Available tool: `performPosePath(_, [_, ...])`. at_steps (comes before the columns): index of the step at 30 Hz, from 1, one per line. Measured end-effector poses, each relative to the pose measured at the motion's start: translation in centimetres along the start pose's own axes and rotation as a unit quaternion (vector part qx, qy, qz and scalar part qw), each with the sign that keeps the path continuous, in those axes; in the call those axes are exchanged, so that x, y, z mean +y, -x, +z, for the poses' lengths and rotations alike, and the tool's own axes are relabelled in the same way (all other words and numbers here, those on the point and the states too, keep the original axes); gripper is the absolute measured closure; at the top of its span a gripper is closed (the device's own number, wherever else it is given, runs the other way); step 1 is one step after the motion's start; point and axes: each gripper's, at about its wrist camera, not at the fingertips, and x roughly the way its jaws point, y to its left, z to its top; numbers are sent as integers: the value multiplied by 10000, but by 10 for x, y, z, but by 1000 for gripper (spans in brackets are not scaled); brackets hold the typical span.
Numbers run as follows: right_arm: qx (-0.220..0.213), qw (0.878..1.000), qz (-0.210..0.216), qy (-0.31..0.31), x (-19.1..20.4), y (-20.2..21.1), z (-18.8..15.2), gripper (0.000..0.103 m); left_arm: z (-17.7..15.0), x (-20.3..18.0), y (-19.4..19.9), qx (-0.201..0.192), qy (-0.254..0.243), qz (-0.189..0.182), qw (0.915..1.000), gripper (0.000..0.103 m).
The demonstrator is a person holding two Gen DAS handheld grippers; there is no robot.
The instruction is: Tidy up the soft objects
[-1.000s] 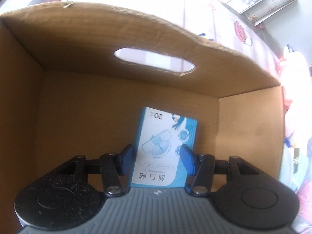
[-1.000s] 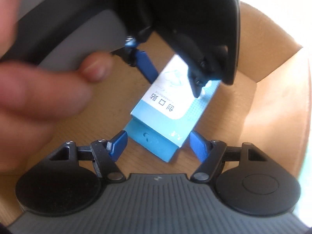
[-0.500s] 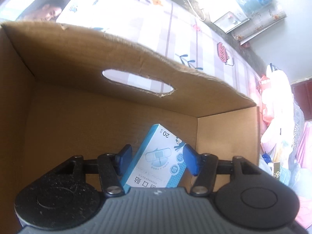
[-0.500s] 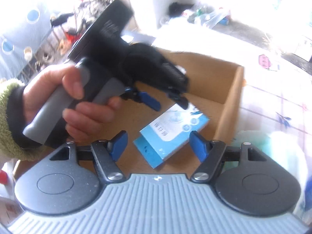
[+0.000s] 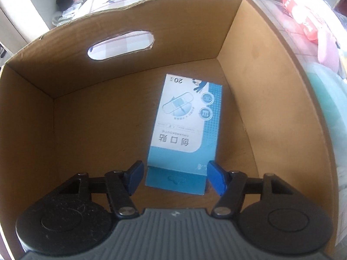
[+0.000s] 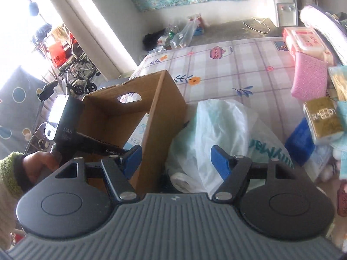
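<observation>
Released since 1 second ago — bandage box (image 5: 184, 130) now lies flat on the cardboard box (image 5: 134, 8) floor, just ahead of left gripper (image 5: 175, 178), jaws apart, touching nothing. Right gripper (image 6: 176, 162) pulled out, gaping empty over a plastic bag (image 6: 216, 134).

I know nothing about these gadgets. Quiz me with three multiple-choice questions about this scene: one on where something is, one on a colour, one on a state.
1. Where is the blue-and-white bandage box?
A. On the floral cloth
B. Flat on the brown cardboard box's floor
C. In the white plastic bag

2. What colour is the folded fuzzy cloth?
A. Pink
B. Black
C. Orange

3. How are the left gripper's jaws?
A. Clamped on the bandage box
B. Open, box released
C. Holding a bag

Answers: B, it lies on the cardboard bottom; A, plainly pink; B, gaps show beside both blue pads.
</observation>
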Motion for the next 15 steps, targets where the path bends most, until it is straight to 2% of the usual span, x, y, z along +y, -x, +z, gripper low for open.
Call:
performPosePath(1, [-19, 10000, 15, -71, -13, -16, -13, 33, 1, -1, 0, -34, 57, 48, 10000, 42])
performPosePath(3, [-48, 9998, 43, -184, -27, -20, -23, 33, 5, -3, 1, -135, 186, 53, 9997, 50])
performPosePath(11, [-97, 9987, 88, -493, -58, -19, -41, 33, 13, -3, 0, -102, 833, 115, 9964, 51])
performPosePath(15, [-74, 9978, 130, -641, -70, -16, -47, 33, 3, -12, 3, -73, 867, -6, 9962, 51])
